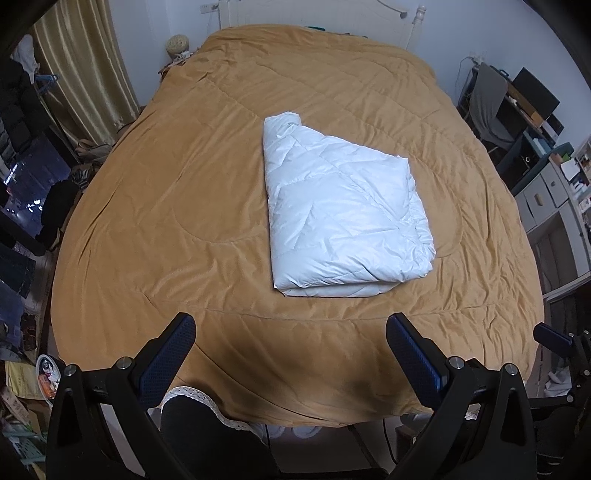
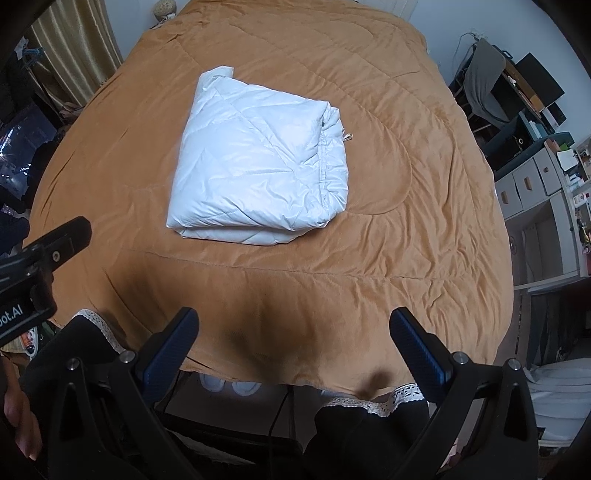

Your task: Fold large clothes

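A white quilted puffy garment (image 1: 343,206) lies folded into a thick rectangle on the ochre bedspread (image 1: 184,206), a little right of the bed's middle. In the right wrist view the same folded garment (image 2: 258,166) sits left of centre, its layered edges facing the foot of the bed. My left gripper (image 1: 291,332) is open over the foot of the bed, well short of the garment, with nothing between its blue pads. My right gripper (image 2: 293,328) is open too, held back at the bed's near edge. The left gripper's body (image 2: 44,254) shows at the left edge there.
Gold curtains (image 1: 81,74) and dark clutter (image 1: 29,177) line the left side. Shelves, grey drawers (image 1: 546,195) and a draped chair (image 1: 487,103) crowd the right. A white headboard (image 1: 317,14) stands at the far end. Dark lace-trimmed clothing (image 2: 369,417) of the person shows below.
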The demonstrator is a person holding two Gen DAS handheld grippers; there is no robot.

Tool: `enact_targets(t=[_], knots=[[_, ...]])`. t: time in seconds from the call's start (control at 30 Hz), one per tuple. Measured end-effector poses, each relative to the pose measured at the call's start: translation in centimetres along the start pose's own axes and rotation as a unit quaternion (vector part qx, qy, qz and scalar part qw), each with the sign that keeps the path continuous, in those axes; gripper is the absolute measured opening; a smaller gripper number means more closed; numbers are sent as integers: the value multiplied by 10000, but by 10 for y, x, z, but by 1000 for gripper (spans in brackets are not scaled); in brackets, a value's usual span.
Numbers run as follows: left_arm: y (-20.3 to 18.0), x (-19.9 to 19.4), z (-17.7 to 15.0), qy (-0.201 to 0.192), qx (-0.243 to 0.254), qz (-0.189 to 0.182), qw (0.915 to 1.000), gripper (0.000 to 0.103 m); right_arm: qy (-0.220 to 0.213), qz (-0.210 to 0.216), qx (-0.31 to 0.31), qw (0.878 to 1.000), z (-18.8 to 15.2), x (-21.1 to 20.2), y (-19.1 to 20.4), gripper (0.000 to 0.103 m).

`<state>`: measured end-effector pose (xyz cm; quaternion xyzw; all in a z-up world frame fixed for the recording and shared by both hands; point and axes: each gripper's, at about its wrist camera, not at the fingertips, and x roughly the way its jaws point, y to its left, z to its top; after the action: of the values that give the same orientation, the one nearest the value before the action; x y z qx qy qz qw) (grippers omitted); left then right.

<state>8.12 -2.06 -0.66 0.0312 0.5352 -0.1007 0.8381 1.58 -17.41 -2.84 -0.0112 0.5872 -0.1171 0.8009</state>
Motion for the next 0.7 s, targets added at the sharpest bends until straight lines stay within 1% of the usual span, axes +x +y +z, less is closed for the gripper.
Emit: enact_targets(t=[0.7], knots=[[-1, 4, -2, 118, 32, -48, 9999, 103, 96, 58, 58, 9999, 2, 3, -1, 103]])
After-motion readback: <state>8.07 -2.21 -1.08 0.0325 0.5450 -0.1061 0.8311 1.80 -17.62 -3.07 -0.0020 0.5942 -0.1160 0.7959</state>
